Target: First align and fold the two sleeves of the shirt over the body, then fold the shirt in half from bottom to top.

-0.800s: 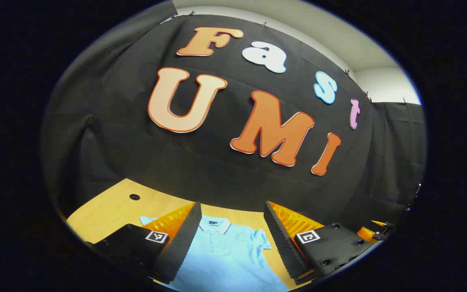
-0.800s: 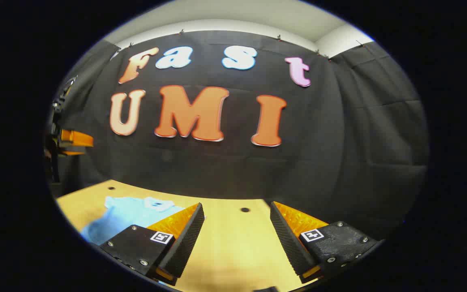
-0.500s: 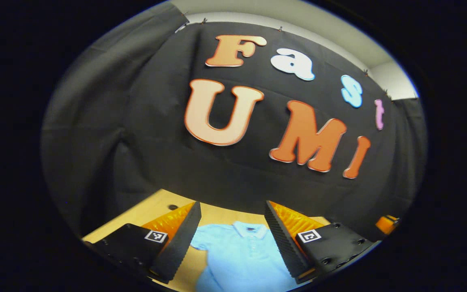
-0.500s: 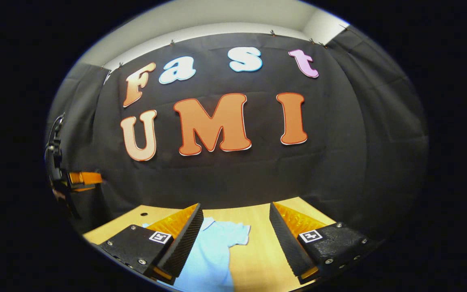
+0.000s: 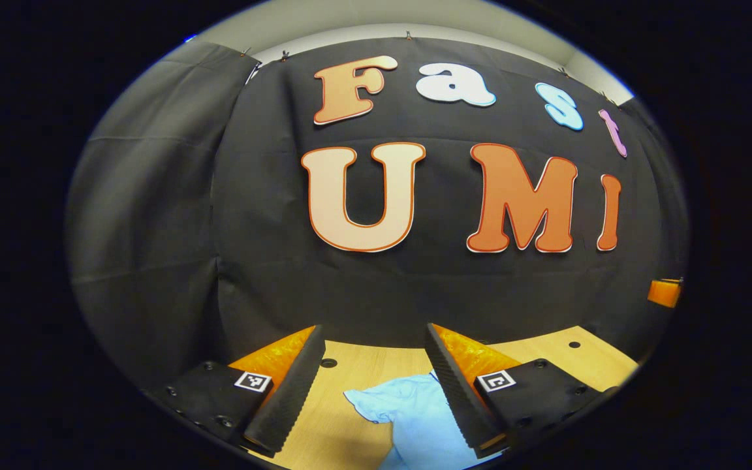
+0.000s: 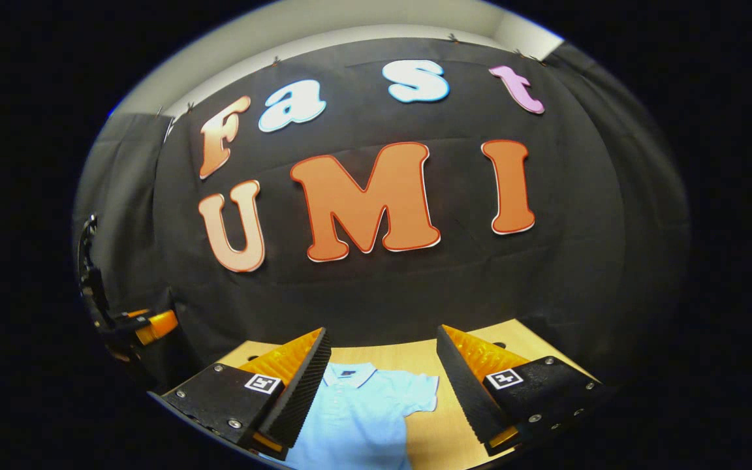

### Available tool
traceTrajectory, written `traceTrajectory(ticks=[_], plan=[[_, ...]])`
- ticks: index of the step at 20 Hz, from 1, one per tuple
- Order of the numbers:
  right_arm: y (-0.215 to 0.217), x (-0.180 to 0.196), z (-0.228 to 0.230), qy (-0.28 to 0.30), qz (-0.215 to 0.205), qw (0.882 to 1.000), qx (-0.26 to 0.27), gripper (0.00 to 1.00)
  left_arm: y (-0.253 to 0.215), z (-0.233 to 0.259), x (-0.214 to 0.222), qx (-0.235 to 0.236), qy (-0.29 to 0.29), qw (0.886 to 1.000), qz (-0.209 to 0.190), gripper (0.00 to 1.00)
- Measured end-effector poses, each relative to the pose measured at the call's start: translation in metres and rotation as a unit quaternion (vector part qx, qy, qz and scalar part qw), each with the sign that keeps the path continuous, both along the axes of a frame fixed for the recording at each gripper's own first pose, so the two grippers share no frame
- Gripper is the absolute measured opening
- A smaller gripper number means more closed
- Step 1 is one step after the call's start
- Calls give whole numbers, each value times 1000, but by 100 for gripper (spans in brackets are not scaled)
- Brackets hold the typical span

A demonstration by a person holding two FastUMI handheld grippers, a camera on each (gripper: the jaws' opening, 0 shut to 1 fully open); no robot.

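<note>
- Both views have swung since a moment ago: the left gripper [image 5: 371, 385] now looks at one sleeve [image 5: 376, 399] rather than the collar, and the right gripper [image 6: 382, 382] has the collar [image 6: 348, 374] between its fingers where before it showed mostly bare desk.
- The shirt [image 6: 363, 418] is light blue and lies flat on the wooden desk [image 6: 454, 427], collar toward the black cloth wall [image 6: 376, 294].
- In the right gripper view the collar sits just beside the left-hand finger [image 6: 297, 391], and one short sleeve [image 6: 418, 395] spreads out toward the other finger without touching it.
- In the left gripper view the sleeve lies spread on the desk between the fingers, and the shirt's body runs under the right-hand finger [image 5: 457, 398] toward the bottom edge.
- The left gripper's fingers stand wide apart, with nothing between them; they hang above the cloth.
- The right gripper's fingers are spread just as wide and hold nothing; they too are above the shirt, not on it.
- Small round holes [image 5: 328, 362] dot the desk near the wall.
- At the far left of the right gripper view part of the other gripper shows against the wall, well apart from the shirt.
- At the right edge of the left gripper view a bit of the other gripper shows in front of the wall.
- Neither sleeve that I can see is folded over the body.
</note>
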State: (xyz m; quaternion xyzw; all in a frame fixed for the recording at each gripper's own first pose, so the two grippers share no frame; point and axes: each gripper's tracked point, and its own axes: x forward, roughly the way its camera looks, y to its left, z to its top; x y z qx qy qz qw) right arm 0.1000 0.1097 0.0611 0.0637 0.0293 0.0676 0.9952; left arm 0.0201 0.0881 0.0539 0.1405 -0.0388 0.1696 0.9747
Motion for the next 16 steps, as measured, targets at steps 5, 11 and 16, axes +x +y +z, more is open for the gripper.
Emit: traceTrajectory(ticks=[5,11,16], plan=[[-3,28,-38,61,-3,998,-18,98,18,-10,21,-26,9,999,18,99],[-27,69,-100,176,-60,983,-5,98,50,-19,69,-30,48,998,3,99],[-33,111,-186,317,-89,944,-21,98,66,-23,88,-9,72,997,-17,99]])
